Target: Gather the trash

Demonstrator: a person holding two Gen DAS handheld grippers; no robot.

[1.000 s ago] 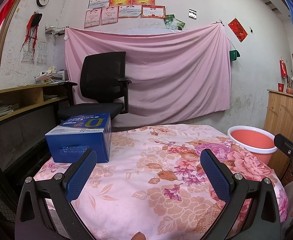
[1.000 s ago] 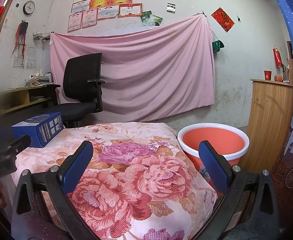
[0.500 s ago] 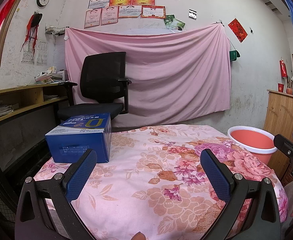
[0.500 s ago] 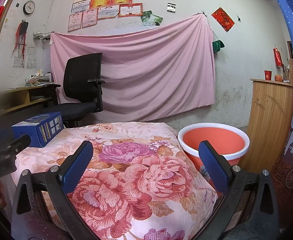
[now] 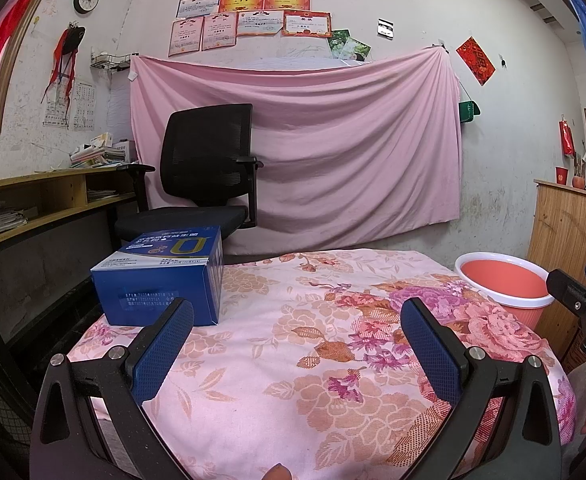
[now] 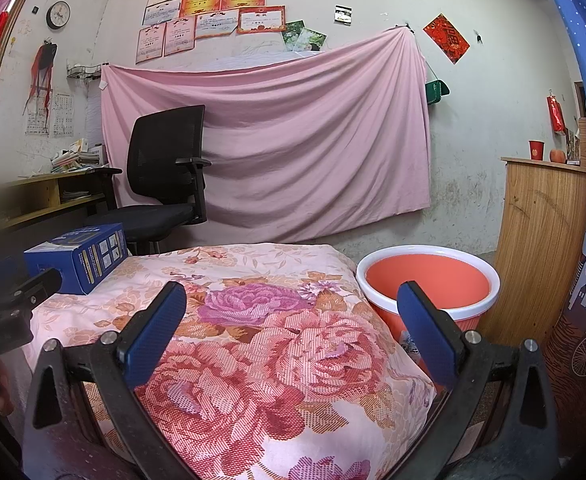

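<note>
The left gripper (image 5: pixel 297 344) is hovering low over the near edge of the surface (image 5: pixel 277 364), which is lying under a pink floral cloth; its two blue-padded fingers (image 5: pixel 161 344) are standing wide apart with nothing between them. The right gripper (image 6: pixel 293 326) is hanging level at the near right corner of the same surface, its fingers (image 6: pixel 425 328) likewise spread wide and holding nothing. Each gripper is pointing forward toward the far wall, and each is showing at the edge of the other's view.

One blue carton box (image 5: pixel 161 280) is sitting on the far left part of the surface, just beyond the left gripper's left finger and apart from it. In the right wrist view the same box (image 6: pixel 79 256) is lying well to the left of the right gripper. One orange bin with a white rim (image 6: pixel 429 284) is standing on the floor just beside the right edge of the surface; the right gripper's right finger is overlapping its rim in the picture.

One black office chair (image 5: pixel 209 168) is standing behind the surface, in front of one pink sheet (image 5: pixel 333 148) hanging on the wall.
</note>
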